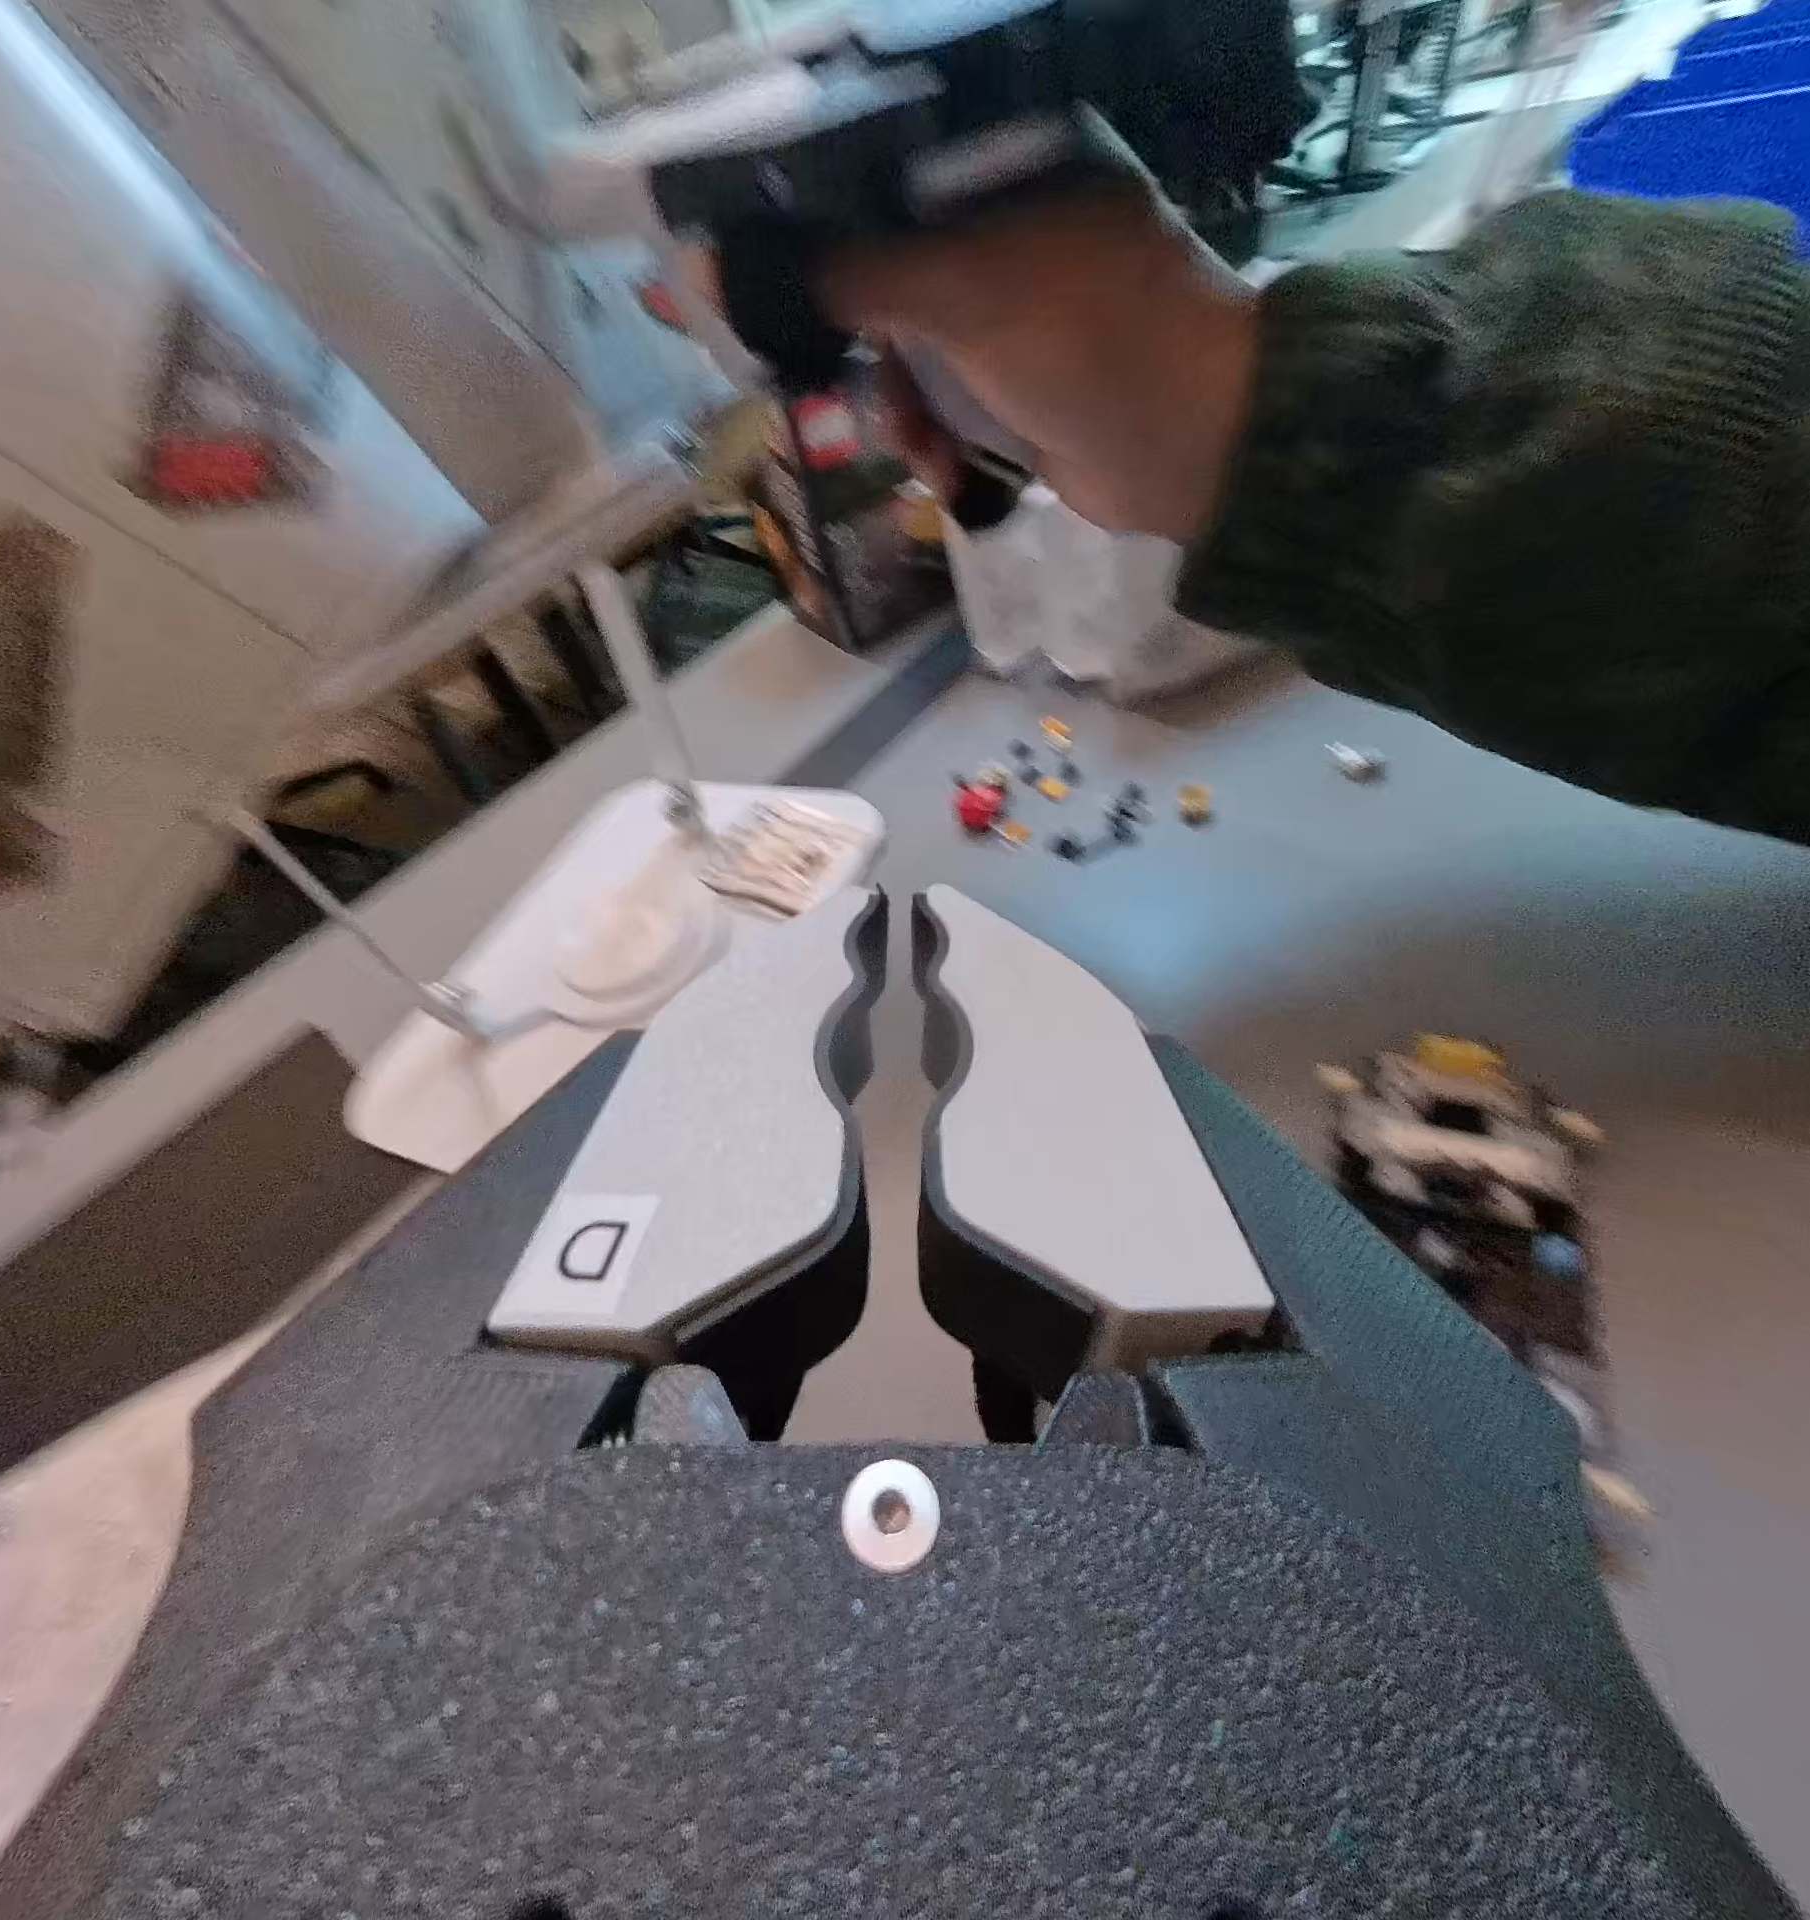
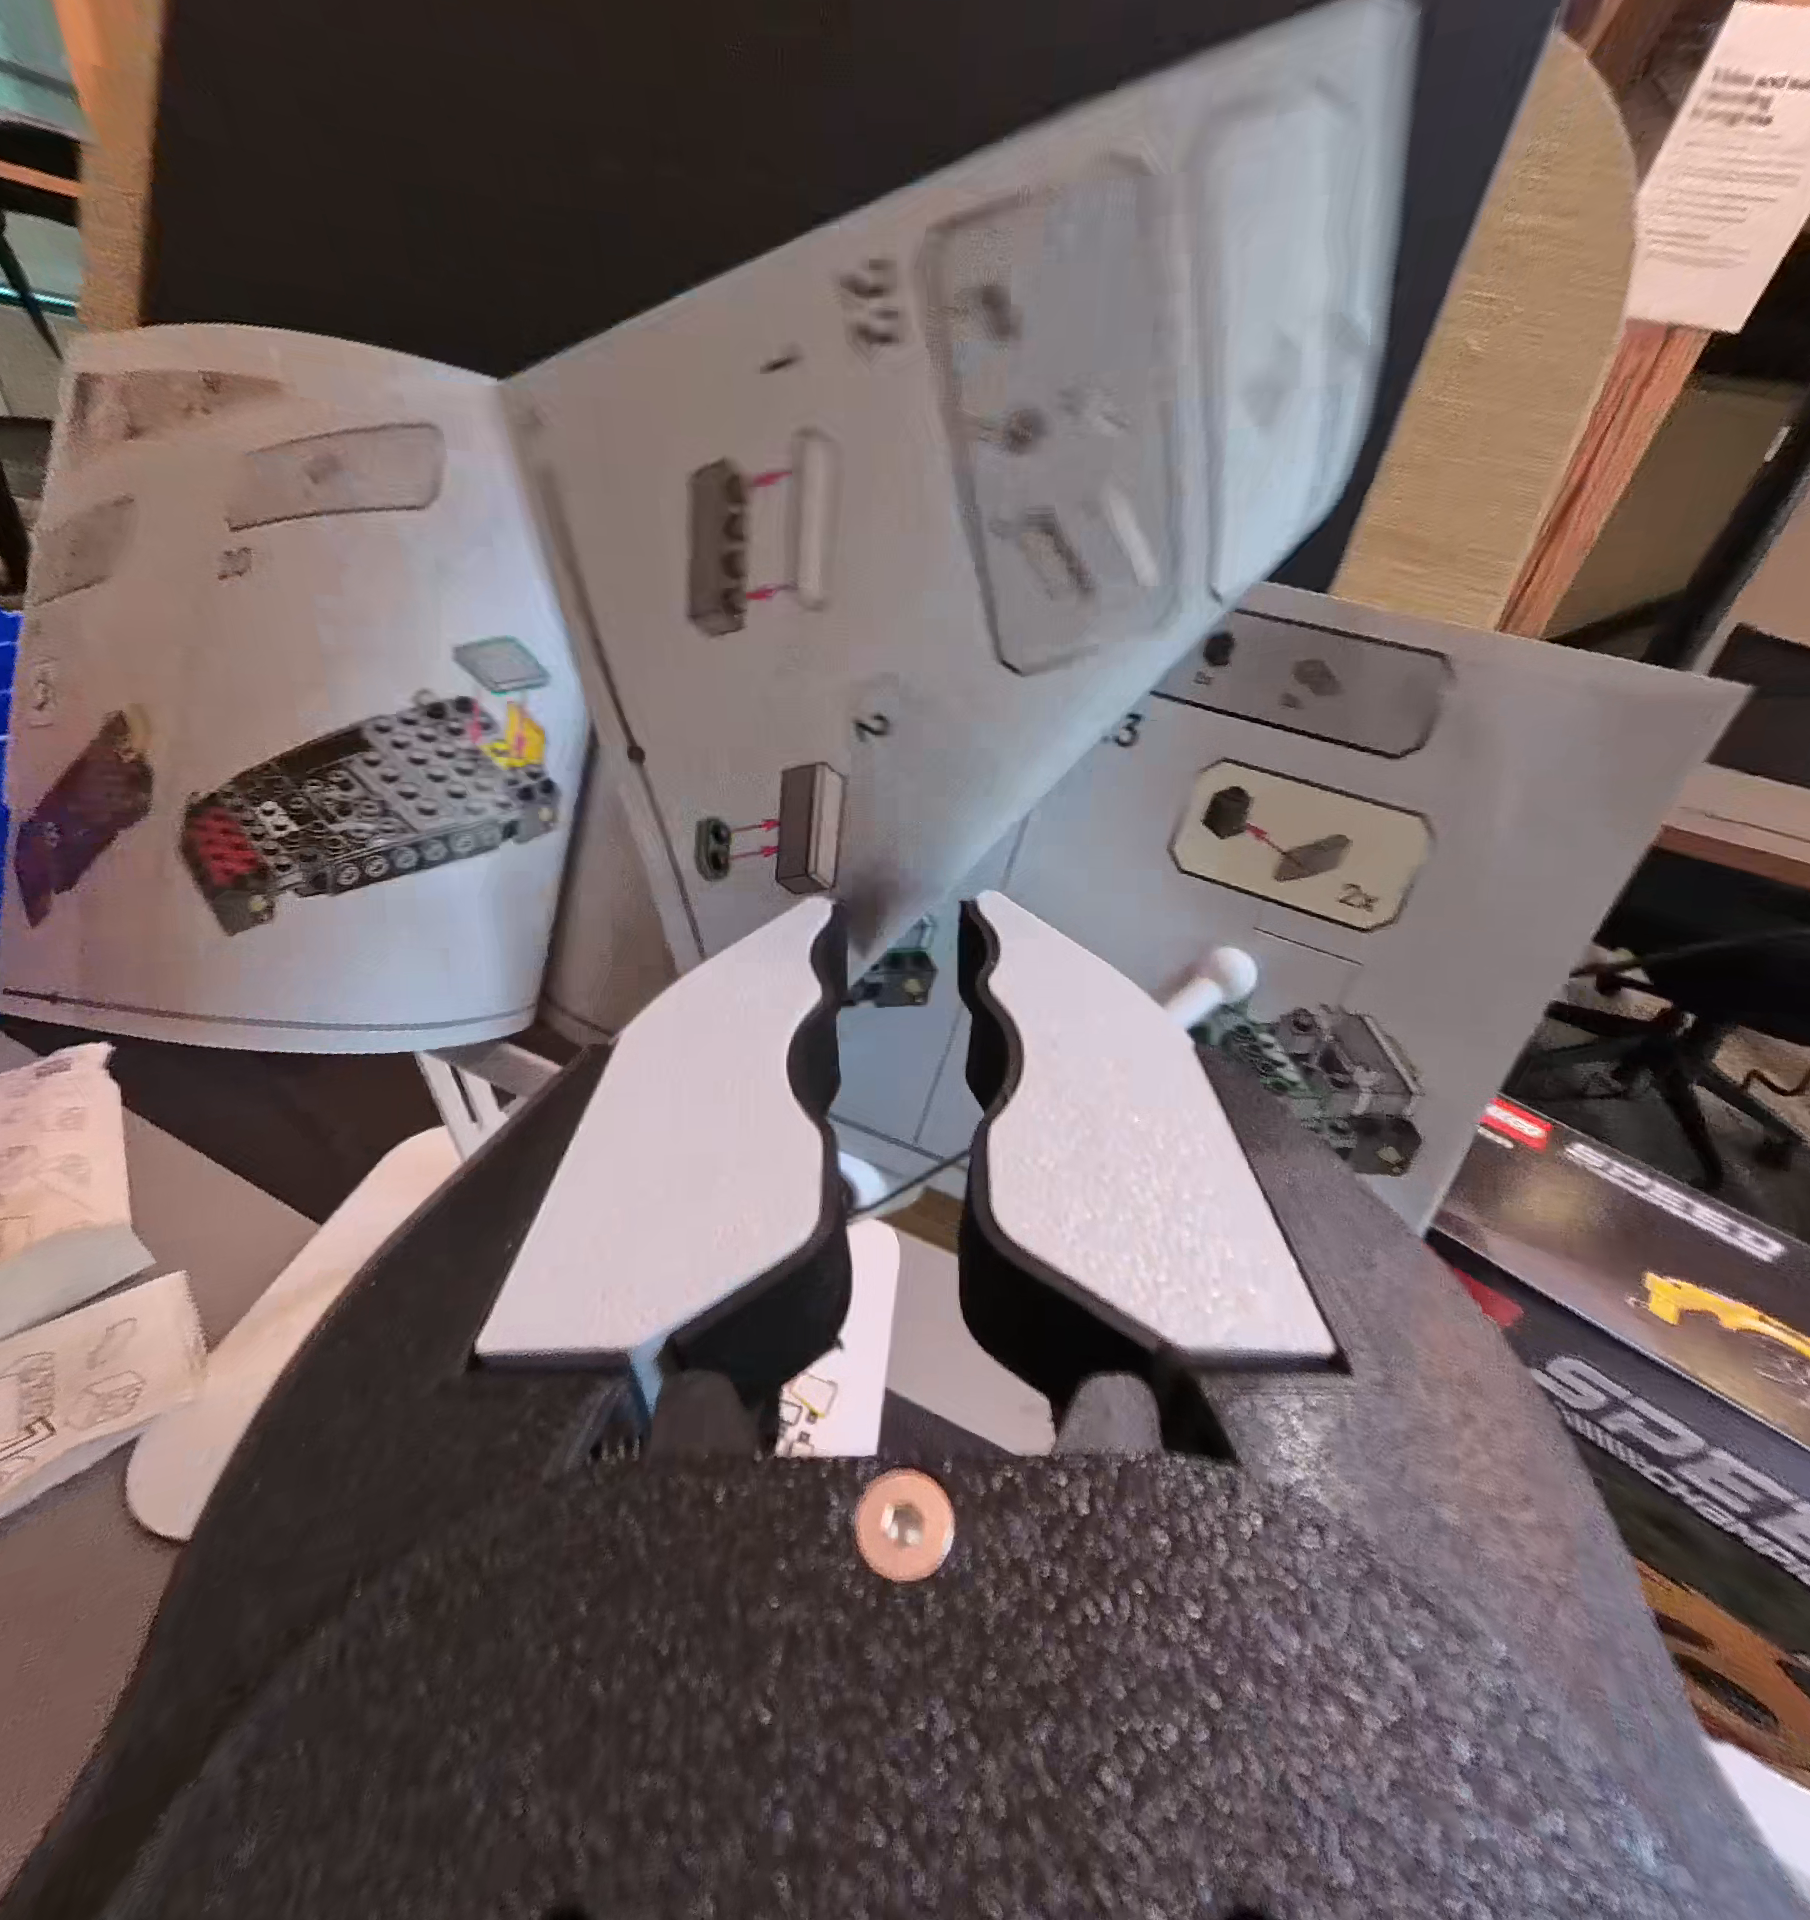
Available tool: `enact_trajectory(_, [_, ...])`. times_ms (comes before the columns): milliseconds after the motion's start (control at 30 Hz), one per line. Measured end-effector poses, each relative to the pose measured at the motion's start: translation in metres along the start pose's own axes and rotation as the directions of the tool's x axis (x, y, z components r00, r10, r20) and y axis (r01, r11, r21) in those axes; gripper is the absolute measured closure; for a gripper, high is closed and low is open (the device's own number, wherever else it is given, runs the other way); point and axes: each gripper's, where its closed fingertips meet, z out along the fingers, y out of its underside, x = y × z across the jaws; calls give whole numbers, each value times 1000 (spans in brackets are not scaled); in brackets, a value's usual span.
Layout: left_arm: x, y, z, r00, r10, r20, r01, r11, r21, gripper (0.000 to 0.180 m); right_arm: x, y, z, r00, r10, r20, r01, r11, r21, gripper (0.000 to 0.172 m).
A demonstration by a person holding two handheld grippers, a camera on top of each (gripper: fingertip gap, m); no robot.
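Left hand-held gripper (image 1: 900, 906): my fingers nearly pressed together, holding nothing, above the grey desk (image 1: 1348, 935).
Nearby: white stand base (image 1: 568, 987); loose bricks (image 1: 1057, 795) beyond (blurred).
Right hand-held gripper (image 2: 896, 920): fingers parted; the instruction booklet's (image 2: 984, 468) lifted page corner lies between them, contact unclear.

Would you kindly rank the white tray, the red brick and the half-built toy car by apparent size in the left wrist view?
1. White tray, clearly largest.
2. Half-built toy car; it lies nearer the camera and is blurred, so its size is flattered.
3. Red brick, smallest, though farthest away.
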Motion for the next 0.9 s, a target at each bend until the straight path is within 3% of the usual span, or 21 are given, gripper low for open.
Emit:
enact_trajectory(133, [-59,-67,35,982,73,172,-83,995,53,175,13,2,-3,1000,2,-15,-2,1000,-15,152])
enact_trajectory(267, [-93,-110,91,925,263,274,-256,965,-64,175,22,8,-4,1000,-4,-21,3,999,-43,152])
enact_trajectory(433, [-98,-119,149,861,432,269,-379,897,-227,180,49,14,-24,983,81,-163,-79,997,18,145])
enact_trajectory(567, [-102,-118,166,808,512,290,-423,848,-319,180,39,35,-14,980,177,-90,-182,982,-44,140])
enact_trajectory(633, [-104,-119,169,797,528,295,-430,838,-337,180,38,34,-7,977,193,-88,-196,980,-37,144])
enact_trajectory(733, [-109,-124,171,780,552,295,-449,822,-350,180,35,32,-4,964,262,-54,-262,965,-2,164])
enact_trajectory(800, [-110,-124,173,790,547,277,-444,821,-359,180,35,34,-6,918,396,-23,-395,918,35,166])
enact_trajectory(900, [-112,-124,178,817,517,254,-415,835,-362,180,37,45,-13,753,655,57,-657,746,103,167])
